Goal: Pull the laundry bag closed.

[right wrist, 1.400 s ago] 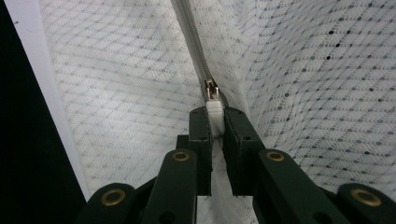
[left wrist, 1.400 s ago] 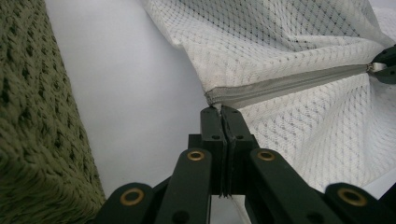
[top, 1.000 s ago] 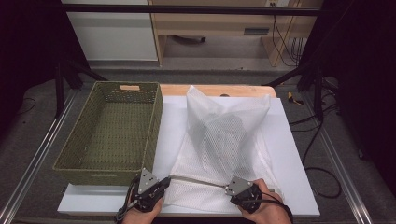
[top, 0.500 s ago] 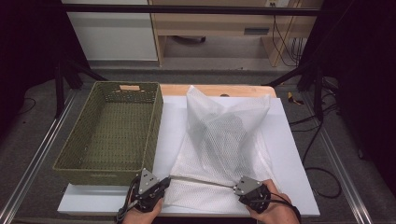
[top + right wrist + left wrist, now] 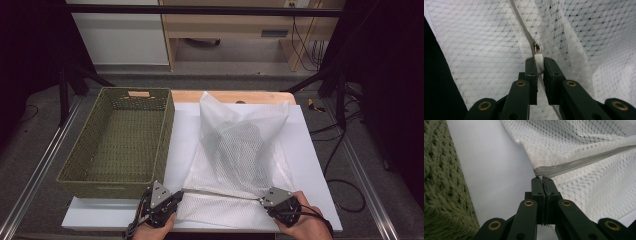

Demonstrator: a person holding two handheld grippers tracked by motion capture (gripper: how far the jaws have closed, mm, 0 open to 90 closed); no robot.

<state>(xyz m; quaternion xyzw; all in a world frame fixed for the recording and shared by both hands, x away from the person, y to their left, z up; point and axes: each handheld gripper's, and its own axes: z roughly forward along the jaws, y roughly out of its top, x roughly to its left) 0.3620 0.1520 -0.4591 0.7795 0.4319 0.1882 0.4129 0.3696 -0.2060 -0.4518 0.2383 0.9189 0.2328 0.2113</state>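
left gripper (image 5: 541, 180) clenched on white mesh zip bag (image 5: 240, 145) corner, anchoring | right gripper (image 5: 537, 62) grasping white zipper tab (image 5: 538, 60), tensioning zip

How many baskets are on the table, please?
1. The green woven basket stands on the left side of the table, beside the white mesh bag. None seems hidden.

White mesh cloth bag (image 5: 240, 150), rough green woven basket (image 5: 120, 145)
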